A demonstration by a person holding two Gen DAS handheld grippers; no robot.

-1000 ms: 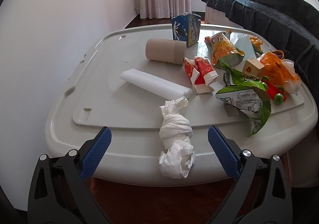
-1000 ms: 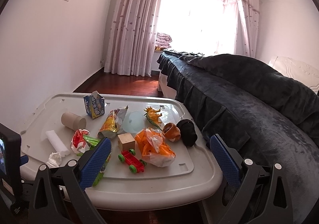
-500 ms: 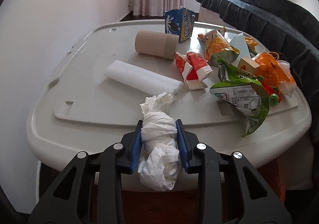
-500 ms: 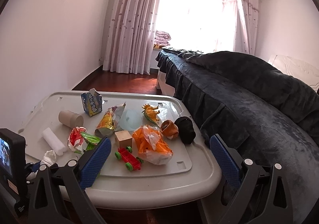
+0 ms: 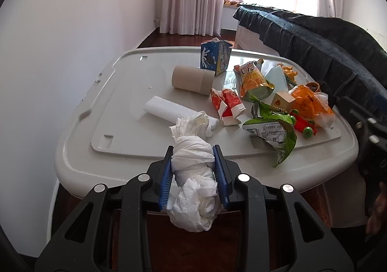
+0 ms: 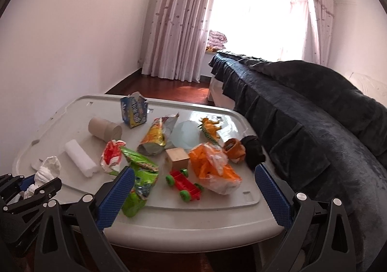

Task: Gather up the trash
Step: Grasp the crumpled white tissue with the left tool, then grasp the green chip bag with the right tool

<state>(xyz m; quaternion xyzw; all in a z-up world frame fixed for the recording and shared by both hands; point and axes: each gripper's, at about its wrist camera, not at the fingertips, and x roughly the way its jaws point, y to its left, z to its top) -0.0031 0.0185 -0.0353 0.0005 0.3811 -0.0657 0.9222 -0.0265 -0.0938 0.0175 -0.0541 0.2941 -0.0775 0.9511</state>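
Crumpled tissue wad pinched mid-body between blue pads of left gripper, hanging over near edge of white bin lid; grip at its waist, probably so the loose ends trail free. Right gripper spread wide, empty, poised above green snack bag, likely the next pick. No trash container in view.

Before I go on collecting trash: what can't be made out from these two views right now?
- Any bin for the trash: in neither view.
- Left tool, shut on the tissue wad: whether the wad's lower end has cleared the table rim is hidden by the wad itself.
- Green wrapper: right wrist view, near end covered by the right tool's finger.
- Black object by the sofa: too dark to identify.
- Right tool in the left view: cut off by the edge.
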